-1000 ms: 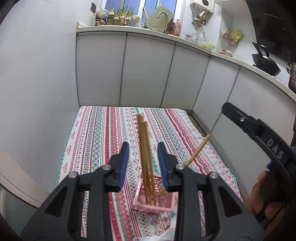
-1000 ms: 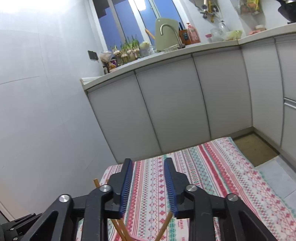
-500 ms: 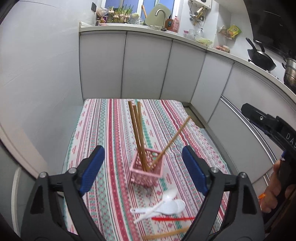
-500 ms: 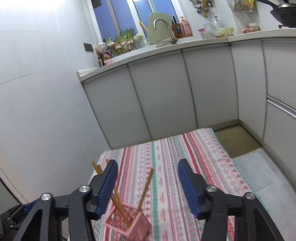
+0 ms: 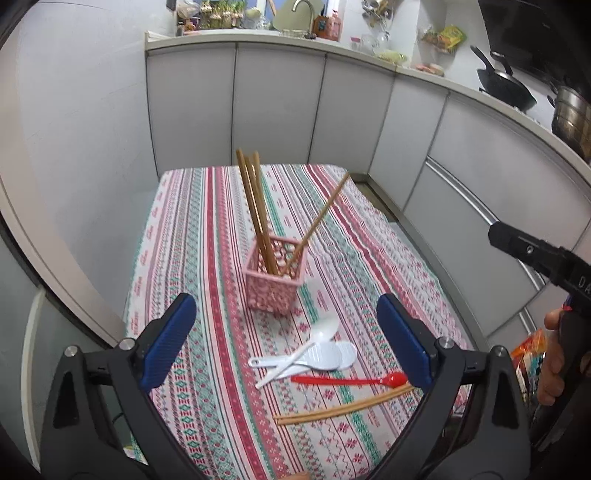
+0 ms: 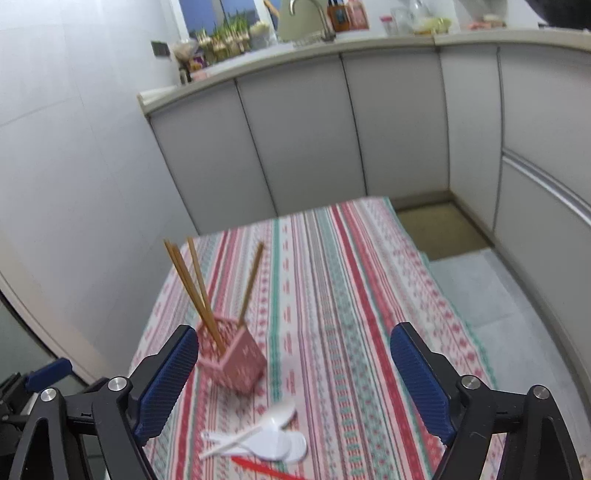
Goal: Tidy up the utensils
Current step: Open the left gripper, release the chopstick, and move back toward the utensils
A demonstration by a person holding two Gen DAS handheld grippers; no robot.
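Observation:
A pink lattice basket (image 5: 274, 281) stands on the striped tablecloth (image 5: 207, 258) with several wooden chopsticks (image 5: 255, 206) leaning in it; it also shows in the right wrist view (image 6: 232, 360). In front of it lie white spoons (image 5: 314, 354), a red spoon (image 5: 347, 379) and two loose chopsticks (image 5: 343, 404). The white spoons (image 6: 266, 437) and red spoon (image 6: 266, 469) show in the right wrist view too. My left gripper (image 5: 288, 343) is wide open and empty above the near table. My right gripper (image 6: 295, 384) is wide open and empty, to the right.
White cabinet fronts (image 5: 280, 110) close the far end and right side of the table. A white wall (image 5: 74, 147) runs along the left. The counter holds a sink tap (image 5: 301, 7), a wok (image 5: 506, 90) and a pot (image 5: 570, 114). Bare floor (image 6: 443, 229) lies right of the table.
Both grippers opened from nearly shut to wide open and pulled back from the basket. The basket now stands upright on the cloth, and the spoons and loose chopsticks have come into view.

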